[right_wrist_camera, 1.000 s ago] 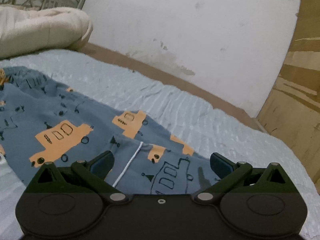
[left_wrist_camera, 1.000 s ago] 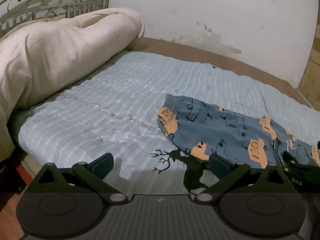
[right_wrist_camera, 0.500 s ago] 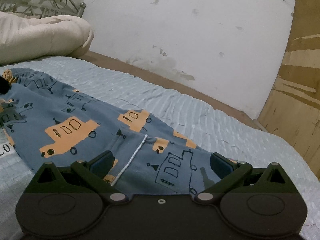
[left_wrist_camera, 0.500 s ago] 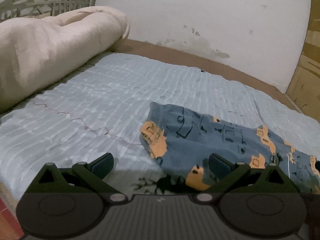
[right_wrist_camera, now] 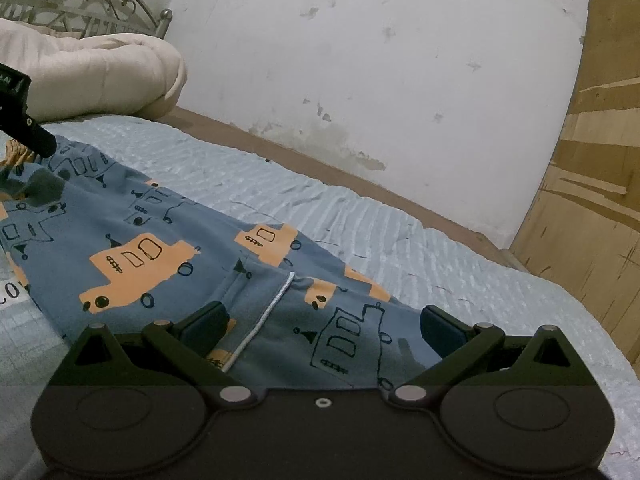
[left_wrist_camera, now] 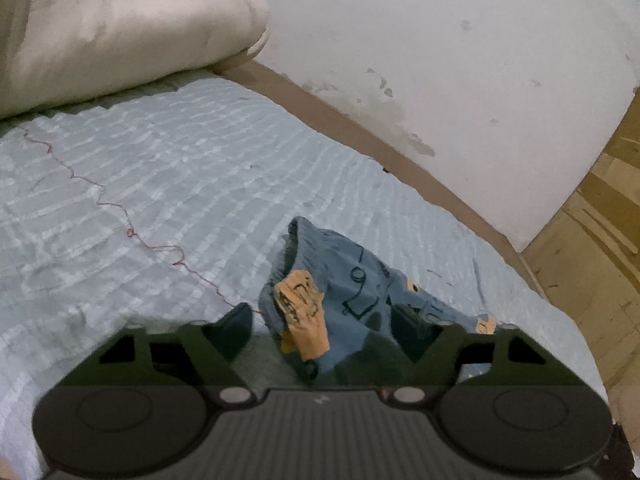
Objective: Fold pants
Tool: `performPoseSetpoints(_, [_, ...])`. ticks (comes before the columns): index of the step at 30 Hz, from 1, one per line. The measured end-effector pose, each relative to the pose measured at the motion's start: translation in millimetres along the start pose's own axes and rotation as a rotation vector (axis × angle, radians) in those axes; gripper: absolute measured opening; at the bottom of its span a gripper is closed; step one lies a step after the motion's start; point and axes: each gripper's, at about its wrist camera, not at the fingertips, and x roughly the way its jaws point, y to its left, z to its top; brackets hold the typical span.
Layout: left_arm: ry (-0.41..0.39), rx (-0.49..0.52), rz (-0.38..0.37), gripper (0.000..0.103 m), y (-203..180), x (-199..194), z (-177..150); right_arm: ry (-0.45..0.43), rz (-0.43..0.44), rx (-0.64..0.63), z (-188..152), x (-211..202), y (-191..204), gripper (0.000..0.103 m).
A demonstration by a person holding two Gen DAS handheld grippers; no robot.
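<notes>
Fold barely begun: the blue cotton pants with orange truck print [right_wrist_camera: 168,248] lay mostly flat on the pale blue ribbed bedspread [left_wrist_camera: 168,200].
The left gripper [left_wrist_camera: 324,320] was spread wide around a bunched end; the right gripper [right_wrist_camera: 320,320] gaped wide, holding nothing.

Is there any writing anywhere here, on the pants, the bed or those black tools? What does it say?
"LO": cut-off letters on a white patch beside the pants, at the right view's left edge.
White lettering on the left gripper, seen in the right view: too small and cropped to read.
Nothing else is readable in either view.
</notes>
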Motion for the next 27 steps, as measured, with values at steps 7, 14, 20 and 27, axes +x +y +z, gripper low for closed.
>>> performPoseSetpoints(7, [0.01,-0.043,0.032,0.047,3,5,1,-0.004,-0.005,-0.005,0,0,1,0.102])
performPoseSetpoints(14, [0.026,-0.017,0.091,0.038,-5,5,2,-0.007,-0.011,-0.01,0,-1,2,0.102])
performPoseSetpoints(20, [0.039,0.004,0.116,0.021,-14,3,8,-0.008,-0.014,-0.013,0,0,3,0.102])
performPoseSetpoints(27, [-0.015,0.088,0.091,0.016,-38,-10,15,-0.009,-0.014,-0.014,0,0,3,0.102])
